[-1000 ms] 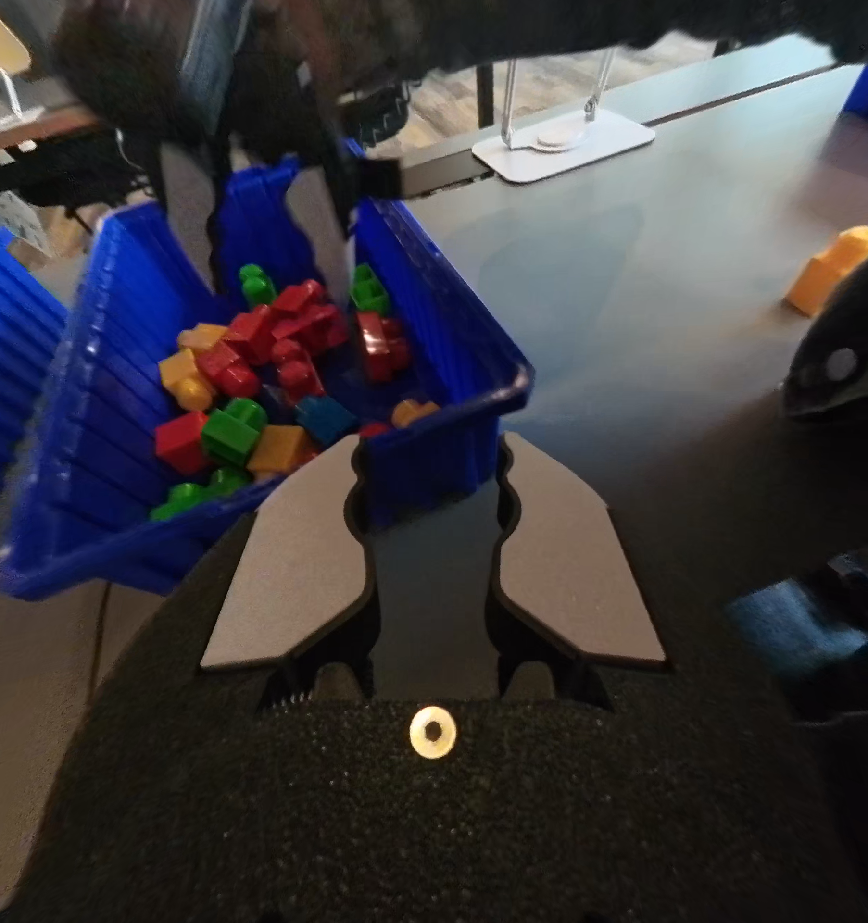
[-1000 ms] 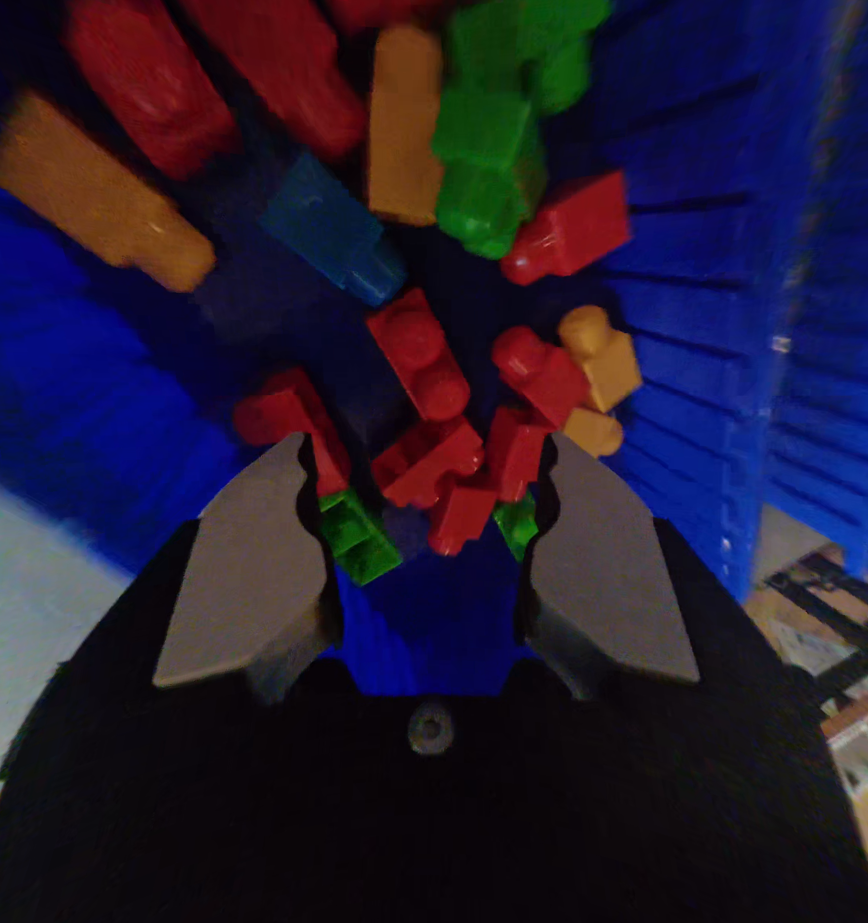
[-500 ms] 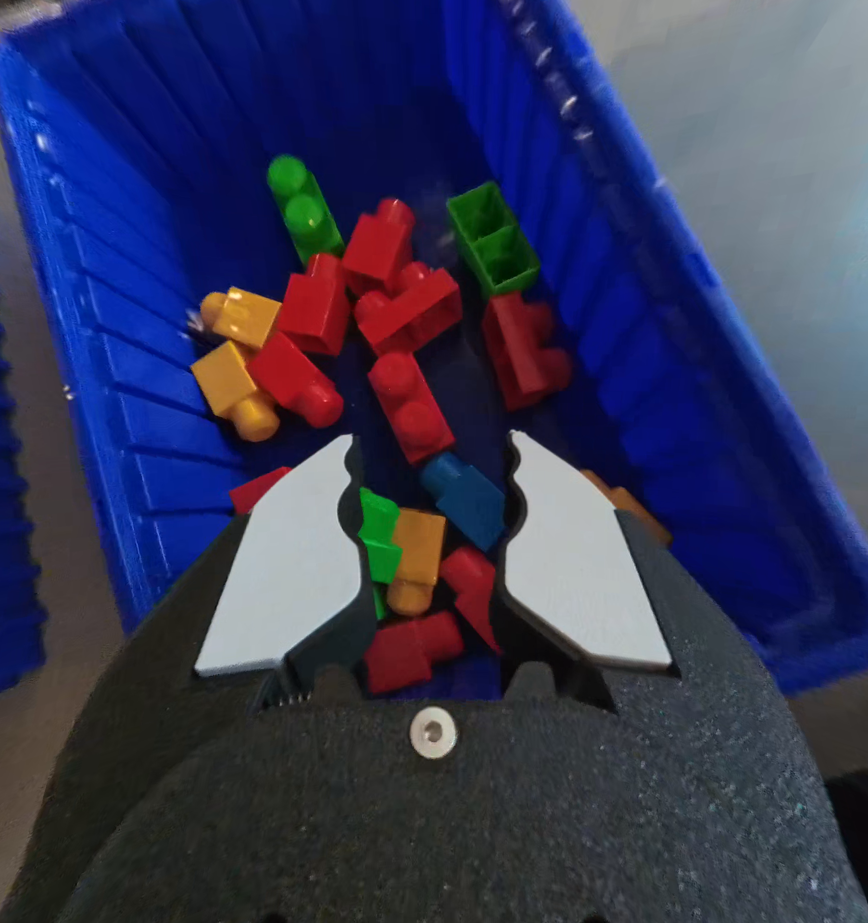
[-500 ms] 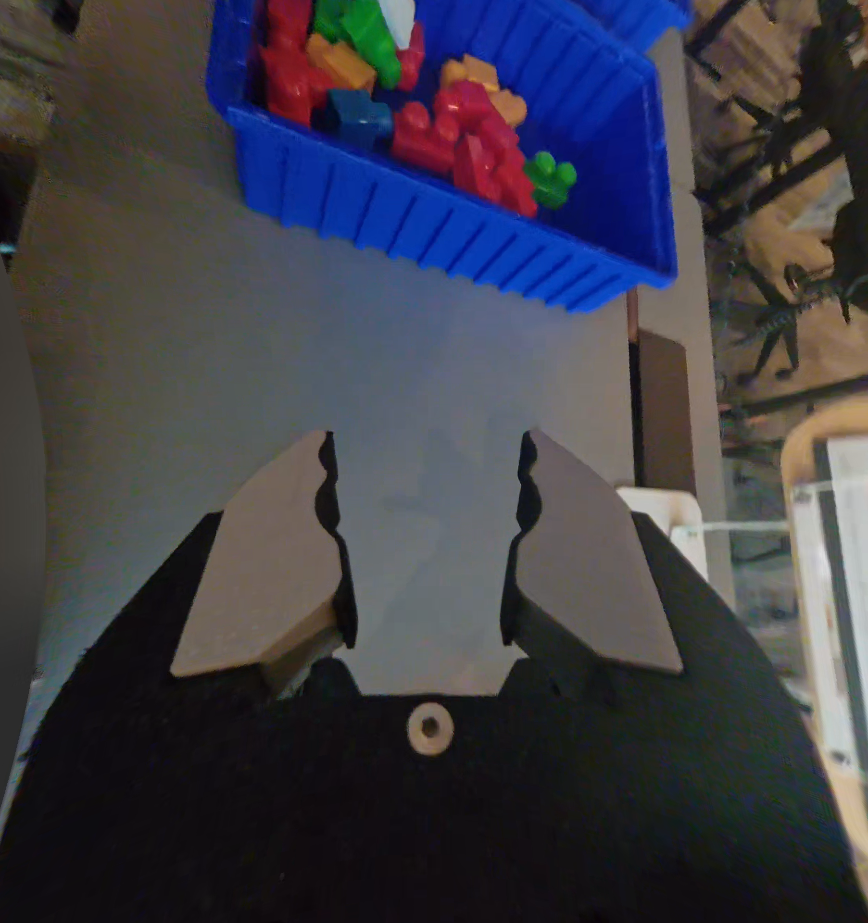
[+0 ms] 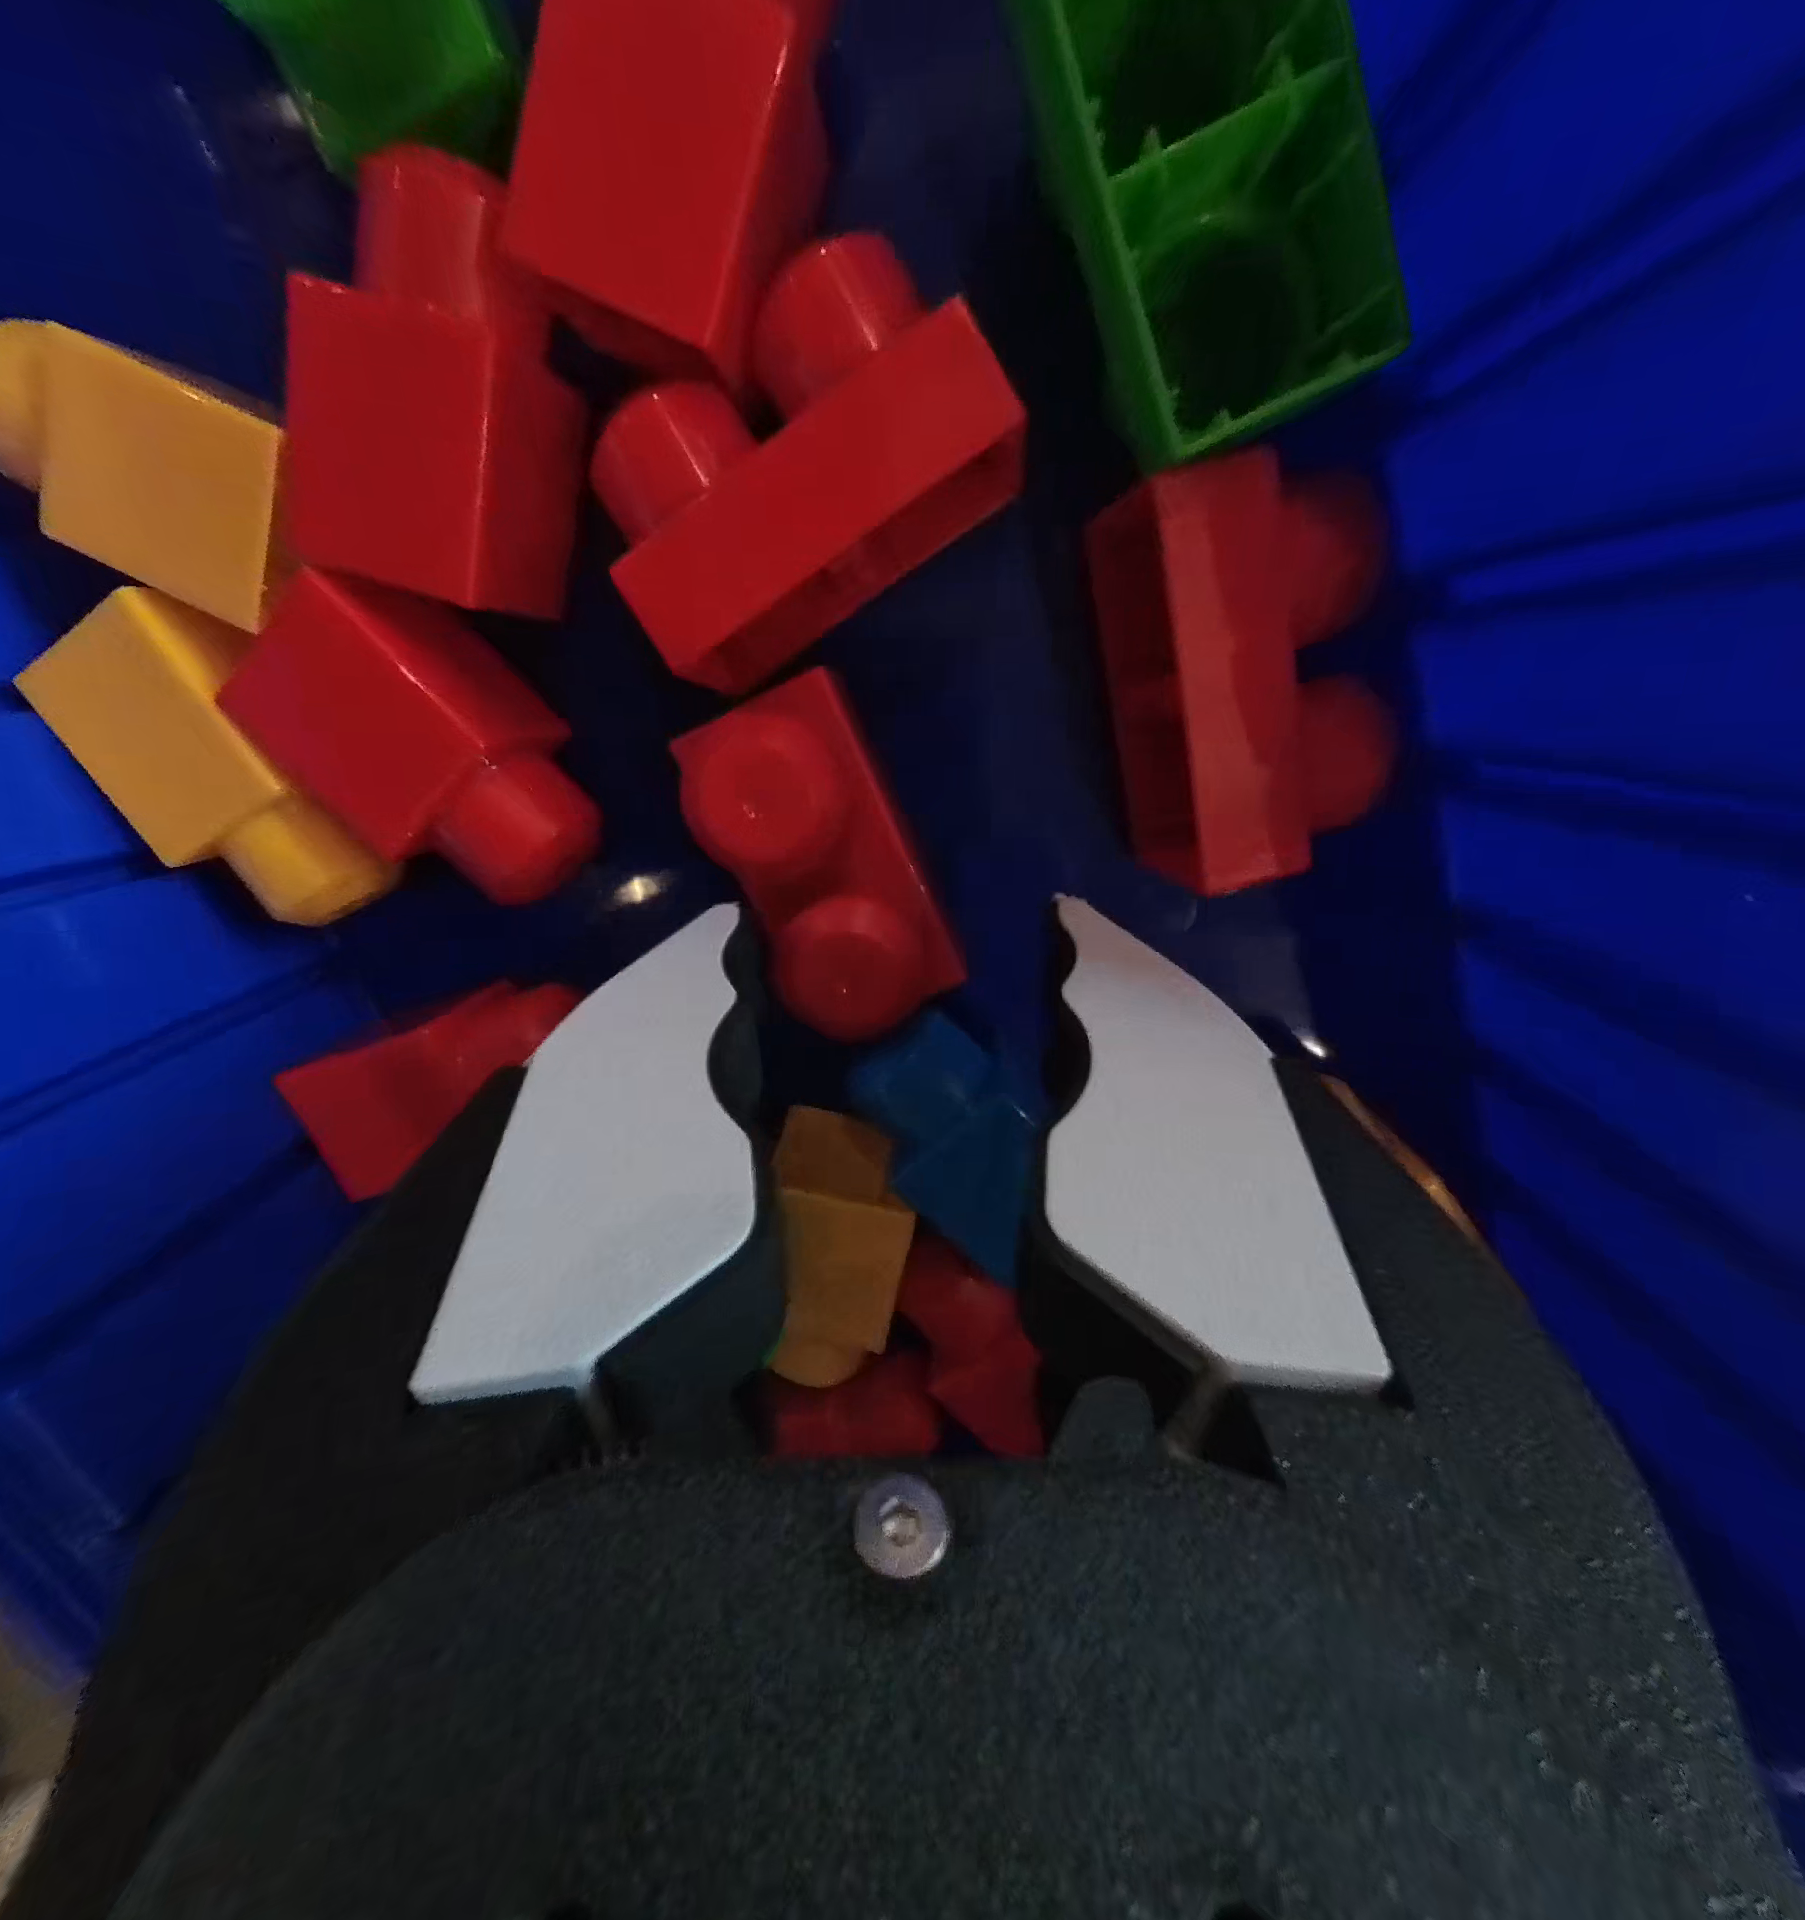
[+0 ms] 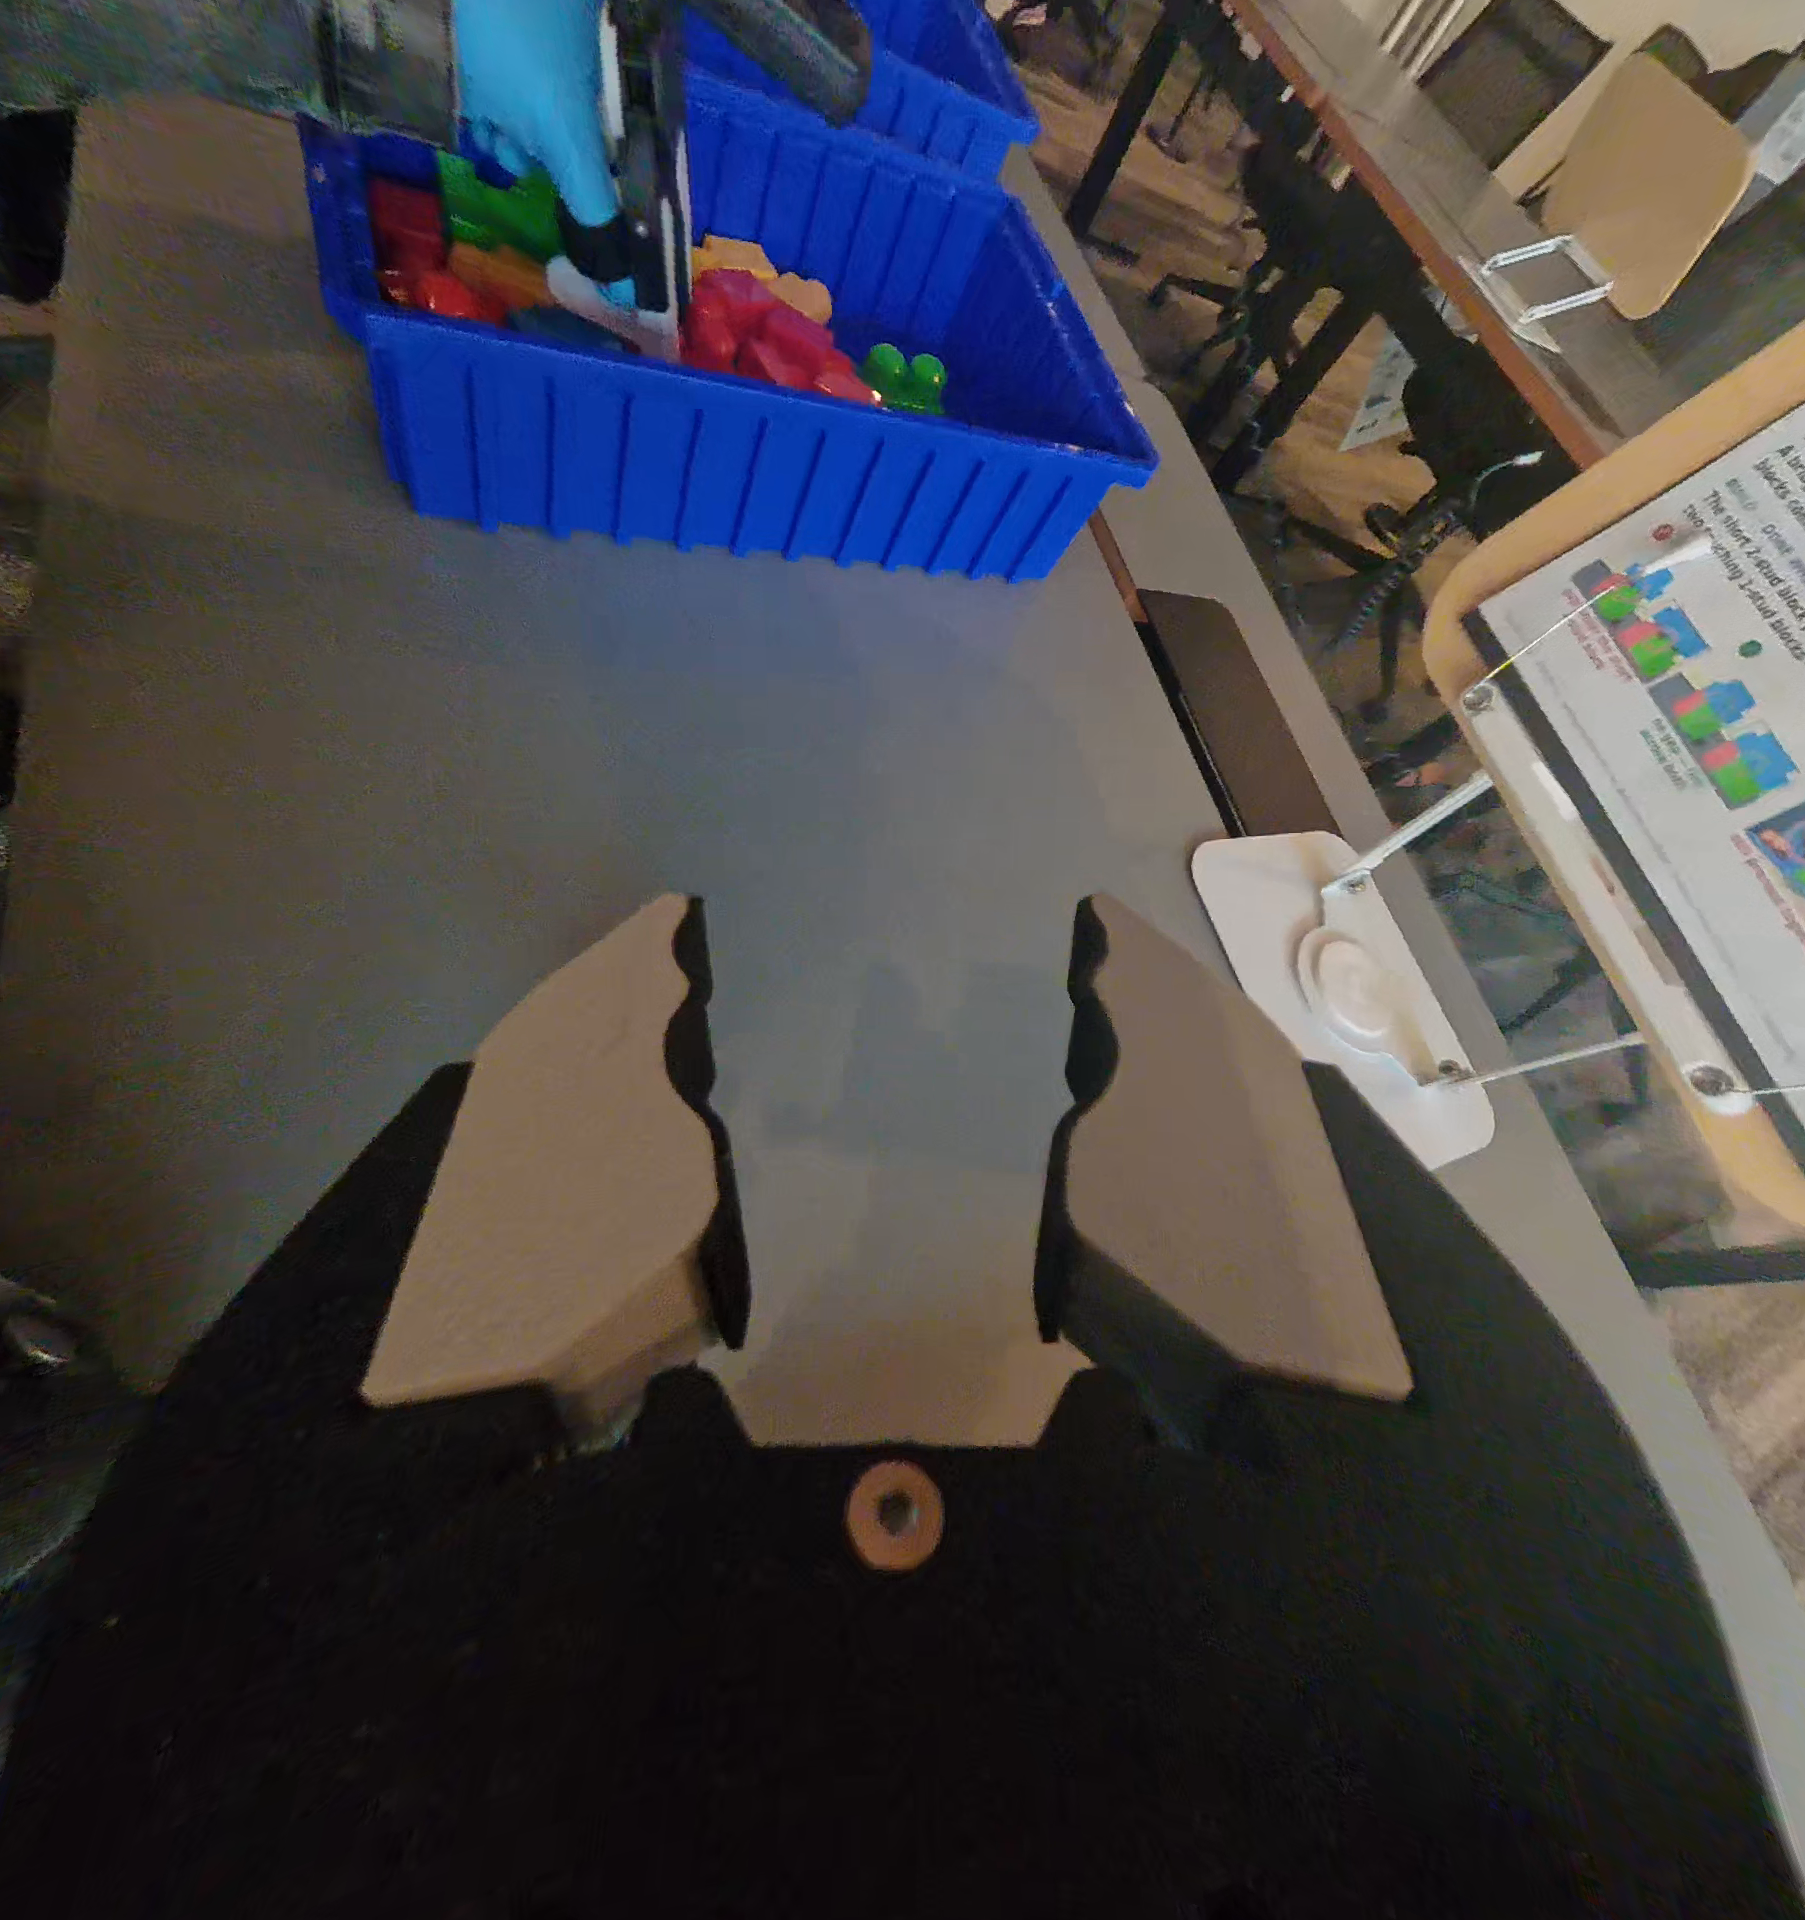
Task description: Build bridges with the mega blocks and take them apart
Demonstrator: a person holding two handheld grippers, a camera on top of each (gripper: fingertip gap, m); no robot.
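My left gripper (image 5: 896,920) is open, low inside the blue bin (image 5: 1625,790), over loose red, yellow, green and blue mega blocks. A red two-stud block (image 5: 825,852) lies at the fingertips, near the left finger. A blue block (image 5: 955,1132) and a yellow block (image 5: 838,1247) show between the fingers, lower down. My right gripper (image 6: 890,914) is open and empty above the bare grey table (image 6: 482,790). In the right wrist view the bin (image 6: 732,468) stands at the table's far end, and the left gripper (image 6: 628,239), held by a blue-gloved hand, reaches into it.
A second blue bin (image 6: 877,94) stands behind the first. A white stand base (image 6: 1345,987) holds an instruction sheet (image 6: 1708,748) at the table's right edge. Chairs and desks lie beyond that edge. My hands' fingertips stand some 45 centimeters from each other.
My left gripper moved from the table over the bin rim and down among the blocks. My right gripper pulled up out of the bin and back over the bare table.
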